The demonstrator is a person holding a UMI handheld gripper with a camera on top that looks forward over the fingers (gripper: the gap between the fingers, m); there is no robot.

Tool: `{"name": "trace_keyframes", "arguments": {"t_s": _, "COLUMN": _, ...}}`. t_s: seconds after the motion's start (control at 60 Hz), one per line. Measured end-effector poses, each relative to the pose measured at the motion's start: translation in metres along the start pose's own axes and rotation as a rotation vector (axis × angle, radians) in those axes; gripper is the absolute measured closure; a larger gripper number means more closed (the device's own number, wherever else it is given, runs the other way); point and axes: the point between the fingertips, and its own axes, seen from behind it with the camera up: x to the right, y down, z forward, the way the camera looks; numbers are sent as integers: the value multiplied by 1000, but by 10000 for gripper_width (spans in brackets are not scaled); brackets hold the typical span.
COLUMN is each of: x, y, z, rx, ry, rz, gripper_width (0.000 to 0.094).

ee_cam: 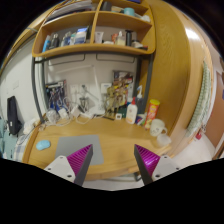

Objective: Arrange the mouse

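Note:
My gripper is open and empty, held above a wooden desk. Its two magenta pads show at either side. A grey mat lies flat on the desk just ahead of the left finger. A small white object lies on the desk beyond the right finger; I cannot tell whether it is the mouse. Nothing stands between the fingers.
Bottles and small items stand along the back of the desk, among them a white bottle and an orange-capped one. A blue disc lies at the left. Wooden shelves with books hang above. A black object stands far left.

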Motion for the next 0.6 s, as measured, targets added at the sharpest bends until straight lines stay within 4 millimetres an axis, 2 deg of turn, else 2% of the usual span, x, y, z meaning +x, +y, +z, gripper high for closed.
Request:
{"name": "trace_keyframes", "arguments": {"t_s": 0.133, "x": -76, "y": 68, "z": 21, "rx": -93, "ry": -54, "rz": -5, "gripper_width": 103}}
{"name": "trace_keyframes", "arguments": {"t_s": 0.25, "x": -158, "y": 122, "z": 30, "rx": -172, "ry": -135, "rz": -25, "gripper_width": 102}}
{"name": "trace_keyframes", "arguments": {"t_s": 0.317, "x": -205, "y": 144, "z": 37, "rx": -217, "ry": -182, "rz": -37, "gripper_width": 100}}
{"name": "trace_keyframes", "arguments": {"t_s": 0.433, "x": -284, "y": 164, "z": 54, "rx": -264, "ry": -248, "rz": -56, "gripper_width": 90}}
{"name": "trace_keyframes", "arguments": {"t_s": 0.533, "x": -342, "y": 167, "z": 72, "rx": -280, "ry": -290, "rz": -60, "gripper_width": 92}}
{"name": "trace_keyframes", "arguments": {"t_s": 0.6, "x": -372, "y": 166, "z": 87, "rx": -284, "ry": -304, "rz": -57, "gripper_width": 92}}
